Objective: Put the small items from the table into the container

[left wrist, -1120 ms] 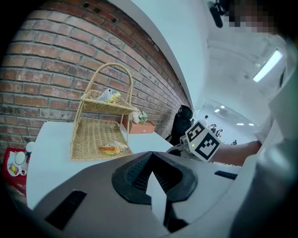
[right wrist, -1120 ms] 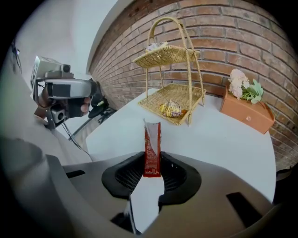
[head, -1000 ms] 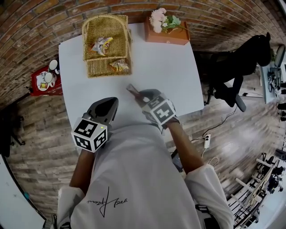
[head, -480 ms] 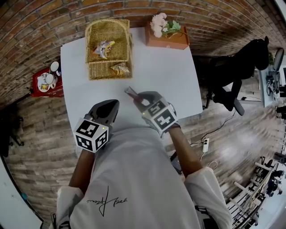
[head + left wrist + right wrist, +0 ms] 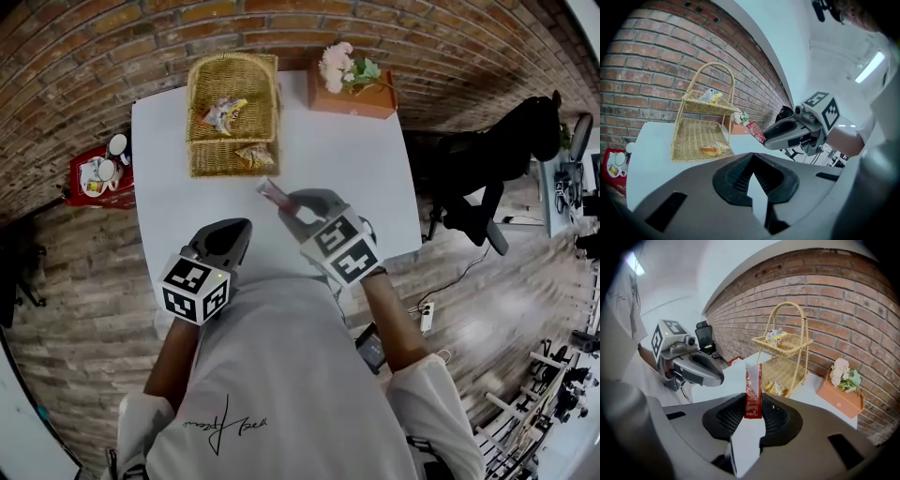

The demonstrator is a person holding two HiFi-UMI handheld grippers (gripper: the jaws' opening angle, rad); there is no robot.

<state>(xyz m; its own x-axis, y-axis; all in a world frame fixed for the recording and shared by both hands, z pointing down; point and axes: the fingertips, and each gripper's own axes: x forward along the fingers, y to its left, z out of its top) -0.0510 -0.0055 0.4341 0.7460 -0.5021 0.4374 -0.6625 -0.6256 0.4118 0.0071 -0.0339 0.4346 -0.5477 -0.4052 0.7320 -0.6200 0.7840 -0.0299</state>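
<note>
My right gripper (image 5: 284,199) is shut on a small red packet (image 5: 753,391), which stands upright between its jaws and pokes out toward the basket (image 5: 275,194). The same packet (image 5: 756,131) shows at the tip of the right gripper (image 5: 765,139) in the left gripper view. The two-tier wicker basket (image 5: 202,90) stands at the table's far left, with a snack packet (image 5: 223,113) on its upper tier and another snack packet (image 5: 253,156) on the lower one. My left gripper (image 5: 234,232) hangs over the near table edge, shut and empty.
An orange box with flowers (image 5: 350,81) sits at the far right of the white table (image 5: 337,159). A red tray with cups (image 5: 96,174) lies on the floor to the left. A black office chair (image 5: 487,155) stands to the right of the table.
The right gripper has risen off the table with the red packet and rolled a little. The left gripper has stayed in place.
</note>
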